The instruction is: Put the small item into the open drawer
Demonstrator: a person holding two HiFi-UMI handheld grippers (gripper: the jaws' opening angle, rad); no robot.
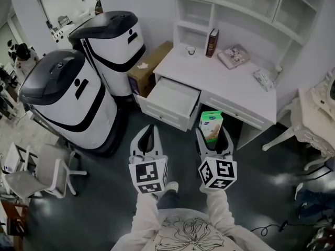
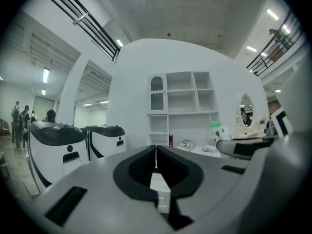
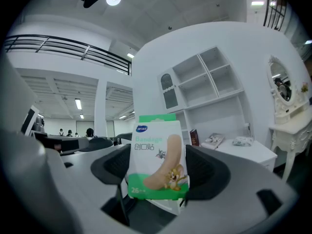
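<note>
Well, the bandage box [image 3: 157,155] looks light and a bit squashy, like thin card, so I think a soft squeeze on its two side edges is best. It stands up straight between the jaws of the right gripper [image 1: 214,138], which press on those edges. The open drawer [image 1: 175,95] is ahead of it, a little to the left. The left gripper [image 2: 156,155], beside the right one, is closed on nothing.

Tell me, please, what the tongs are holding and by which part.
The right tongs grip the bandage box by its two narrow sides, low down; the left tongs are shut on nothing.
</note>
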